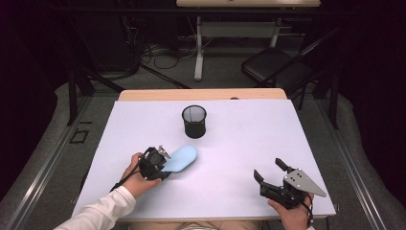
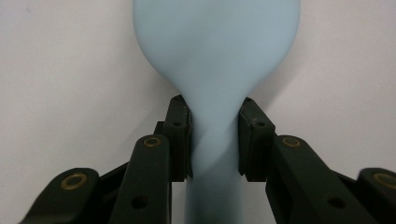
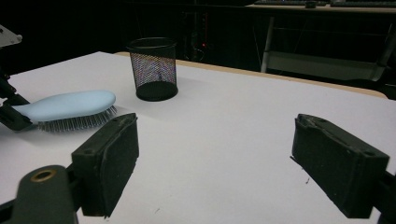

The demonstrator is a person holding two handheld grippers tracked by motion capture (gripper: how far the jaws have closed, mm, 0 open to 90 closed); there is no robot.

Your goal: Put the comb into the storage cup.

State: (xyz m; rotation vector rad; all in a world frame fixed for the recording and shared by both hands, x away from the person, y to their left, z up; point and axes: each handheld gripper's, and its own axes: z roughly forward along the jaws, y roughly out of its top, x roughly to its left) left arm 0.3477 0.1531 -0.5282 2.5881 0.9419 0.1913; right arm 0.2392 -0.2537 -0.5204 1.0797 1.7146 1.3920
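Note:
A light blue hairbrush (image 1: 182, 158) lies bristles down on the white table (image 1: 239, 139), left of centre. My left gripper (image 1: 162, 165) is shut on its handle (image 2: 215, 149); in the left gripper view both pads press the narrow neck just below the broad brush head (image 2: 215, 42). The right gripper view shows the brush (image 3: 70, 106) from the side, with its bristles on the table. A black mesh cup (image 1: 194, 121) stands upright beyond the brush, also seen as the mesh cup (image 3: 153, 69). My right gripper (image 1: 269, 171) rests open near the front right of the table, with nothing between its wide-apart pads (image 3: 109, 163).
The table's wooden far edge (image 1: 201, 94) borders a dark floor with cables, a table leg and a black chair (image 1: 275, 67). A white-sleeved forearm (image 1: 103, 211) comes in at the lower left. Bare white tabletop lies between the two grippers.

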